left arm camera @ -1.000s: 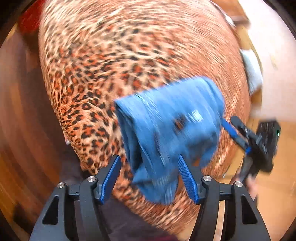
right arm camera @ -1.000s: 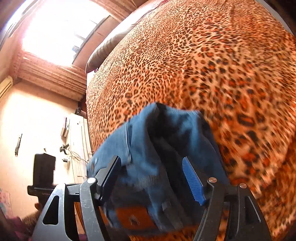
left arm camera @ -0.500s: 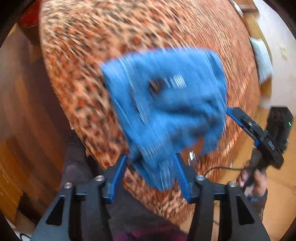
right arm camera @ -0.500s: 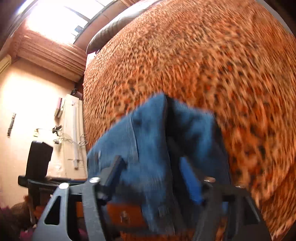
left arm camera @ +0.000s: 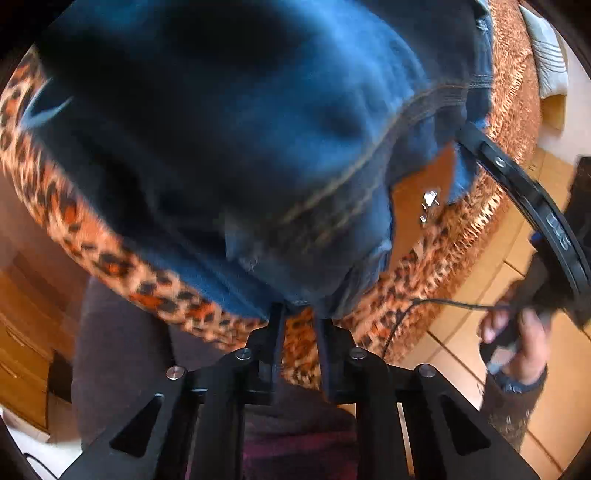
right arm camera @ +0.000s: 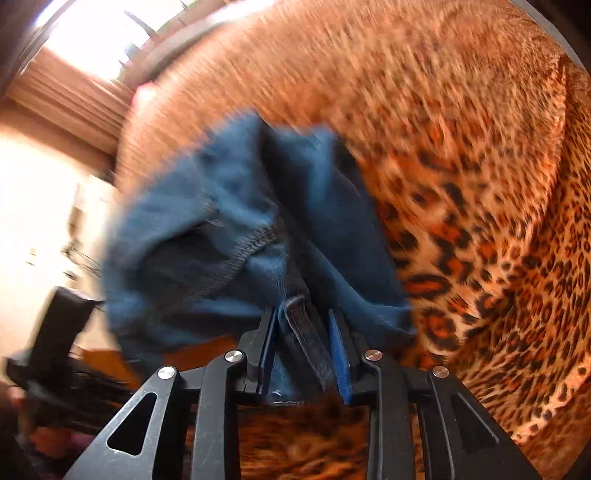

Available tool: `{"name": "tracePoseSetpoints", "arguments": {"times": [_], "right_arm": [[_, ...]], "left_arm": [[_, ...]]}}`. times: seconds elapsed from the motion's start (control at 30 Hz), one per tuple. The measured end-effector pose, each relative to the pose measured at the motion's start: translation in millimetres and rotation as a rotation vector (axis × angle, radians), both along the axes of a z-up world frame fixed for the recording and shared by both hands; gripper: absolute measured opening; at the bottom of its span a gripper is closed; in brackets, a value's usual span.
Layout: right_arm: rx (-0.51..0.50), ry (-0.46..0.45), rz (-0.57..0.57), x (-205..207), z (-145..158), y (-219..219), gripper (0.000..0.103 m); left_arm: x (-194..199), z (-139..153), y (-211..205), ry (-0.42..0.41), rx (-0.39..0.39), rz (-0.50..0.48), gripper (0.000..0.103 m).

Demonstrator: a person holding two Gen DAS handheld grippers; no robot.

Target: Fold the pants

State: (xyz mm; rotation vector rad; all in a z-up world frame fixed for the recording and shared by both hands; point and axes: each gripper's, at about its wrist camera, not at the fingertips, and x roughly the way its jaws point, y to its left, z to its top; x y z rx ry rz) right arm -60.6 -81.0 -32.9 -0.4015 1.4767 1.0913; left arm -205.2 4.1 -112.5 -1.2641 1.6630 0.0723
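The blue denim pants (left arm camera: 258,147) fill most of the left wrist view, lifted close to the camera above the leopard-print bed cover (left arm camera: 92,236). My left gripper (left arm camera: 298,314) is shut on the pants' lower edge. In the right wrist view the pants (right arm camera: 221,240) hang bunched in front of the camera, and my right gripper (right arm camera: 303,325) is shut on their waistband with a belt loop between the fingers. The right gripper also shows at the right of the left wrist view (left arm camera: 517,184), held in a hand.
The leopard-print cover (right arm camera: 480,184) spreads over the bed to the right and behind. Wooden floor (left arm camera: 480,258) lies past the bed's edge. A white cushion (left arm camera: 546,62) sits at the far right. A bright window (right arm camera: 103,33) and a dark stand (right arm camera: 55,332) are at the left.
Both grippers have closed on the pants and raised them off the bed. The denim has come much closer to the left camera and now covers most of its view.
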Motion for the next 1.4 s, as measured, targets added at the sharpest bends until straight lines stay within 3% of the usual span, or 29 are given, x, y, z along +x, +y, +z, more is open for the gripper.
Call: {"name": "tracePoseSetpoints", "arguments": {"times": [0.07,0.13,0.2,0.27,0.33,0.37,0.5,0.57,0.63,0.67,0.7,0.73,0.8,0.87,0.9,0.97,1.1,1.27,1.3,1.33,1.37,1.4], "right_arm": [[0.005,0.014,-0.017,2,6,1,0.032],[0.035,0.029,-0.024,6,21,0,0.042],[0.099,-0.002,-0.073,14,42,-1,0.058],[0.182,0.0,-0.118,20,57,1,0.058],[0.281,0.018,-0.129,17,72,12,0.058],[0.333,0.02,-0.116,12,78,22,0.057],[0.338,0.024,-0.103,-11,70,61,0.043],[0.269,-0.018,-0.122,-17,53,71,0.042],[0.169,-0.042,-0.143,-15,27,83,0.03],[0.127,-0.043,-0.178,-11,17,83,0.012],[0.124,-0.023,-0.224,-7,17,79,0.011],[0.146,0.024,-0.285,-3,24,70,0.013],[0.201,0.056,-0.378,1,45,48,0.036],[0.221,0.031,-0.46,1,65,19,0.057],[0.209,0.019,-0.521,1,70,0,0.064],[0.18,0.023,-0.645,-8,72,-34,0.064],[0.138,0.115,-0.891,-37,40,-70,0.064],[0.071,0.108,-1.119,-71,17,-69,0.064],[0.07,0.11,-1.14,-73,14,-68,0.064],[0.093,0.111,-1.154,-76,11,-65,0.06],[0.097,0.098,-1.152,-77,15,-72,0.047],[0.082,0.068,-1.132,-77,20,-67,0.037]], "left_arm": [[3,12,17,-0.07,0.056,-0.06,0.019],[-2,54,31,-0.187,0.13,-0.114,0.037],[-13,99,46,-0.269,0.234,-0.137,0.048],[-13,132,73,-0.337,0.393,-0.149,0.057],[-2,144,97,-0.345,0.55,-0.14,0.062],[6,141,100,-0.334,0.57,-0.142,0.062],[37,90,102,-0.227,0.497,-0.214,0.048],[48,58,91,-0.164,0.516,-0.331,0.048],[52,48,88,-0.165,0.507,-0.386,0.049],[56,52,89,-0.175,0.483,-0.409,0.048],[59,58,88,-0.191,0.443,-0.441,0.045],[60,71,92,-0.231,0.399,-0.47,0.043],[65,102,110,-0.336,0.367,-0.516,0.045],[83,131,132,-0.422,0.421,-0.569,0.061],[92,138,143,-0.443,0.454,-0.581,0.073],[131,137,167,-0.453,0.508,-0.588,0.075],[202,104,178,-0.354,0.456,-0.653,0.072],[234,54,155,-0.29,0.477,-0.816,0.07],[236,50,153,-0.283,0.47,-0.83,0.069],[237,49,150,-0.277,0.45,-0.821,0.048],[237,54,150,-0.279,0.396,-0.796,0.031],[237,60,150,-0.28,0.372,-0.774,0.024]]}}
